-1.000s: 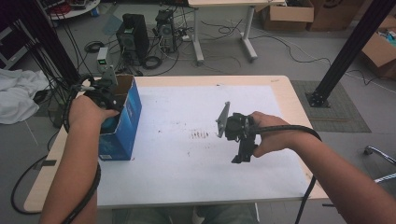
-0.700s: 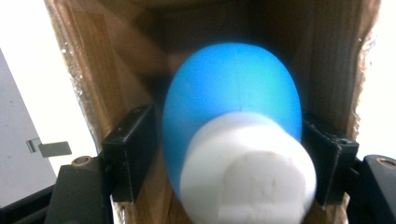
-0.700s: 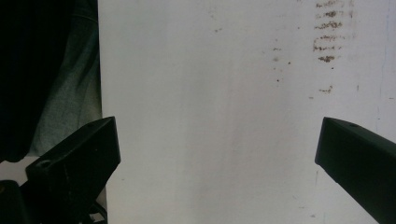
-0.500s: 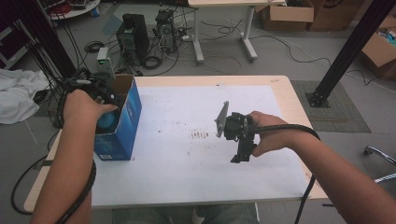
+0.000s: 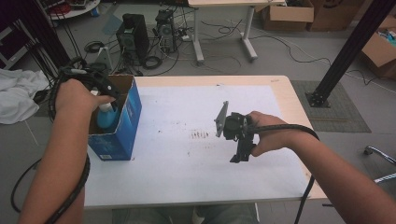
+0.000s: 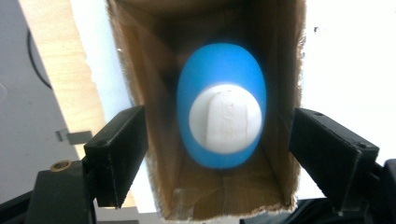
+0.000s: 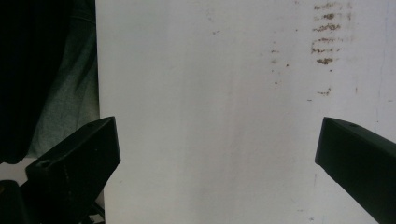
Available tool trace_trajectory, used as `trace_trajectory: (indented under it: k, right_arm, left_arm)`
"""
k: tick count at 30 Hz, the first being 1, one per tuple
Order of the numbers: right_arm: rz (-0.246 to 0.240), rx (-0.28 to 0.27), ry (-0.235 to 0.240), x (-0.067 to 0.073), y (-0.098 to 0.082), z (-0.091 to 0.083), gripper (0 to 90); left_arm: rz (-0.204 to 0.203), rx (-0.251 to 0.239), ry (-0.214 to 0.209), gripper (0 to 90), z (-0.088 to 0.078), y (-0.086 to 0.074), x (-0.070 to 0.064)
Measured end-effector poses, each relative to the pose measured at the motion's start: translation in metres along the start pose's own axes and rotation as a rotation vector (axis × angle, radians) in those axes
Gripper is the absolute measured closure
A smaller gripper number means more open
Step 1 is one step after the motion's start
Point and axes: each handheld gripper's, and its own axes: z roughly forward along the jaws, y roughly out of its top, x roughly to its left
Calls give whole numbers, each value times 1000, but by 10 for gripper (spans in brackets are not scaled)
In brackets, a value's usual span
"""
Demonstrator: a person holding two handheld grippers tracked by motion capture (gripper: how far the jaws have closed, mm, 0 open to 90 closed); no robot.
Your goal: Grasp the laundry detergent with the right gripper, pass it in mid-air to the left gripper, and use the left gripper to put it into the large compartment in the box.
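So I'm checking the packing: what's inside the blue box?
A blue bottle with a white cap stands upright in the box. The left gripper has just been opening above it, jaws clear. The bottle covers most of the box floor.

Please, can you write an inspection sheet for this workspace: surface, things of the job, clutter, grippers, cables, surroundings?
Surface: white sheet on a wooden table, with brown stains.
Job's things: blue bottle with white cap stands inside the open blue box.
Clutter: nothing seen.
Grippers: left gripper above the box, jaws have just been opening, clear of the bottle; right gripper open, empty, over the sheet.
Cables: black cable along the left forearm.
Surroundings: computers, cardboard boxes, white cloth.
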Motion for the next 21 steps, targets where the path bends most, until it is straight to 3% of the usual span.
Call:
trace_trajectory:
  k: [5, 13, 21]
  right_arm:
    - [-5, -3, -1, 2, 1, -2, 0]
    - [-1, -3, -5, 1, 2, -4, 0]
    - [-2, -3, -1, 3, 3, -3, 0]
  left_arm:
    - [20, -24, 4, 178, -17, 0, -2]
    - [95, -40, -9, 121, -39, -2, -12]
    - [135, -43, -15, 54, -46, -3, -21]
